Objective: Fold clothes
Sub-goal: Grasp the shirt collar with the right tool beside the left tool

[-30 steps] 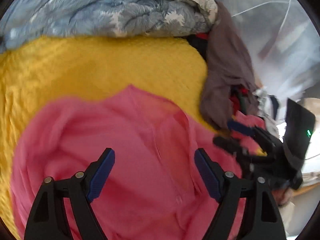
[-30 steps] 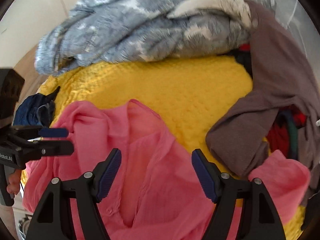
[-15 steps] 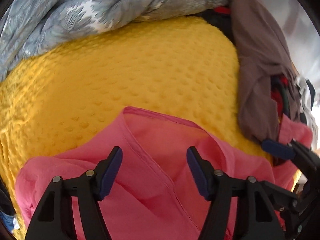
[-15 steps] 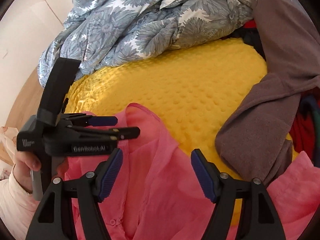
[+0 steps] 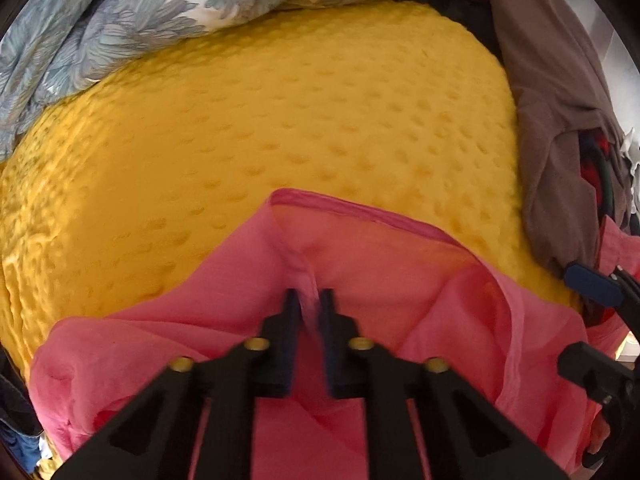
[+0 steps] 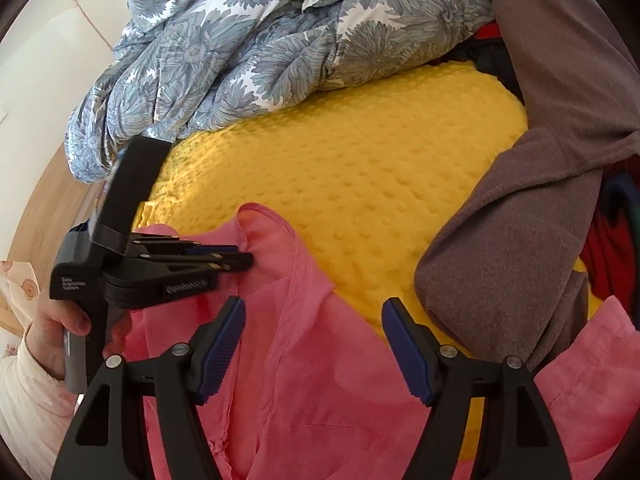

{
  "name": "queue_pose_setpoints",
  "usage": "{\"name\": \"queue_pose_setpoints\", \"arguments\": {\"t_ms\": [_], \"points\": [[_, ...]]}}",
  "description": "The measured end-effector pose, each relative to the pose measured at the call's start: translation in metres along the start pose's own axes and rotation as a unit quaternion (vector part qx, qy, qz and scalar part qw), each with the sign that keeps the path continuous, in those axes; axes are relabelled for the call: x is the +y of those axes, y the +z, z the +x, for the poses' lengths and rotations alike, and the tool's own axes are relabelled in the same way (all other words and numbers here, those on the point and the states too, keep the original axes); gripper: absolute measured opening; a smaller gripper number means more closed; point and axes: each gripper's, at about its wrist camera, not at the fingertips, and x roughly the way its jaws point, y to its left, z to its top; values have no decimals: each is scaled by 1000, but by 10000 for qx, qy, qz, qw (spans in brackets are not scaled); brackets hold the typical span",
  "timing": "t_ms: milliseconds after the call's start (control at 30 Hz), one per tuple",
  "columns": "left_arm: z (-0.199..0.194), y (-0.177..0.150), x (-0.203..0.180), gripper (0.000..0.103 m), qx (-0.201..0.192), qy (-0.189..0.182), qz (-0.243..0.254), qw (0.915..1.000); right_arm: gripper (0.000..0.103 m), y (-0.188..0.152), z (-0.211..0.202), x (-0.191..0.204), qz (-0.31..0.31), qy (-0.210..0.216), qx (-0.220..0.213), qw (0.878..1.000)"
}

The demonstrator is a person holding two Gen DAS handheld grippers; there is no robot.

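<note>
A thin pink shirt [image 5: 384, 276] lies crumpled on a yellow dotted blanket [image 5: 280, 120]. My left gripper [image 5: 309, 300] is shut on a fold of the pink shirt near its upper edge. In the right wrist view the left gripper [image 6: 244, 258] shows from the side, pinching the shirt [image 6: 312, 364] at its top left. My right gripper [image 6: 314, 320] is open and empty, its jaws wide apart just above the shirt's button placket. The right gripper's fingertips [image 5: 592, 284] also show at the right edge of the left wrist view.
A grey floral duvet [image 6: 260, 48] is heaped behind the yellow blanket [image 6: 360, 168]. A brown garment [image 6: 540, 200] drapes over the right side, with red and dark clothes [image 6: 608, 256] under it. A wooden edge [image 6: 36, 216] and white wall stand at the left.
My left gripper has closed on a fold of the pink shirt; its jaws were wide apart half a second ago. The right gripper has stayed open above the shirt.
</note>
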Motion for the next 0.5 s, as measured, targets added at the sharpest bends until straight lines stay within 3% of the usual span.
{"name": "queue_pose_setpoints", "arguments": {"t_ms": [267, 500], "points": [[-32, -8, 28, 2, -587, 59, -273, 9979, 74, -1, 6, 4, -50, -156, 78, 9998], [-44, -13, 35, 2, -698, -8, -245, 9973, 74, 2, 18, 29, -381, -155, 99, 9991]]}}
